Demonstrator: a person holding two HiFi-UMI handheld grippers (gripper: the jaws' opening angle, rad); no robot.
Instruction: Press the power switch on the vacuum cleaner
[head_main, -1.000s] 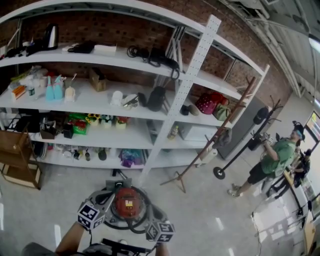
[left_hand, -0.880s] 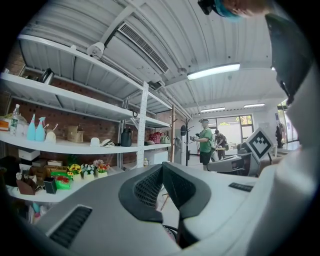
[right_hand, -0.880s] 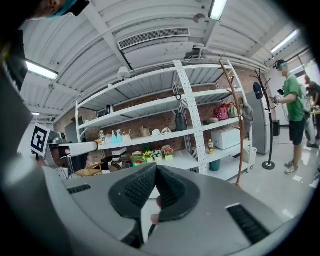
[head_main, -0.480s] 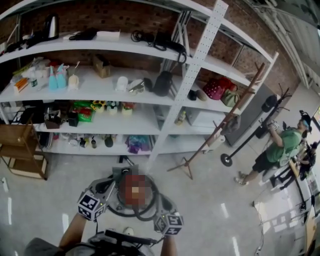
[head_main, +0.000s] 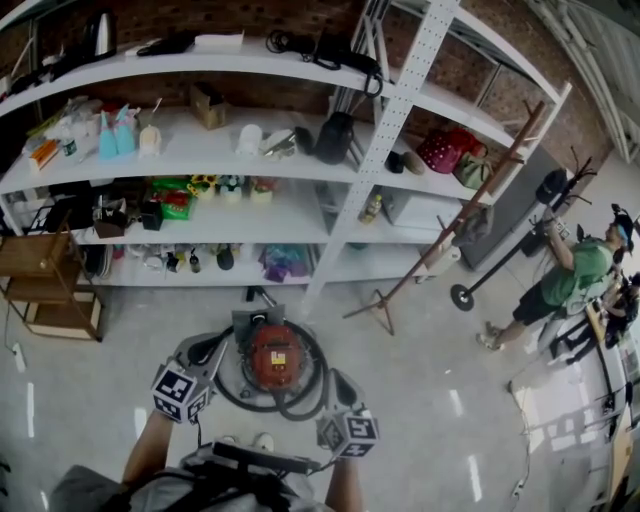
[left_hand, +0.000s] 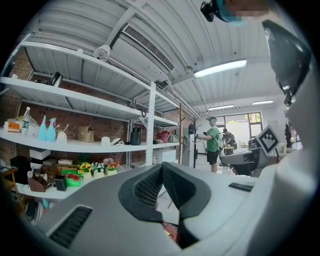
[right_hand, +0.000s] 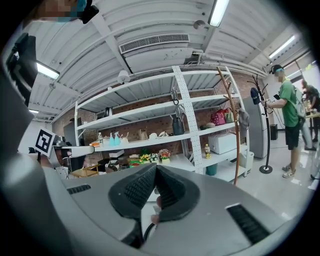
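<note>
In the lower centre of the head view, the left gripper hangs close to the left edge of the red canister vacuum cleaner. The cleaner stands on the floor before the white shelves, with a black hose coiled round it. In its own view this gripper's fingers are pressed together, with nothing between them. The right gripper is at the cleaner's lower right, its fingers also closed and empty. At the far right stands a person in a green shirt.
</note>
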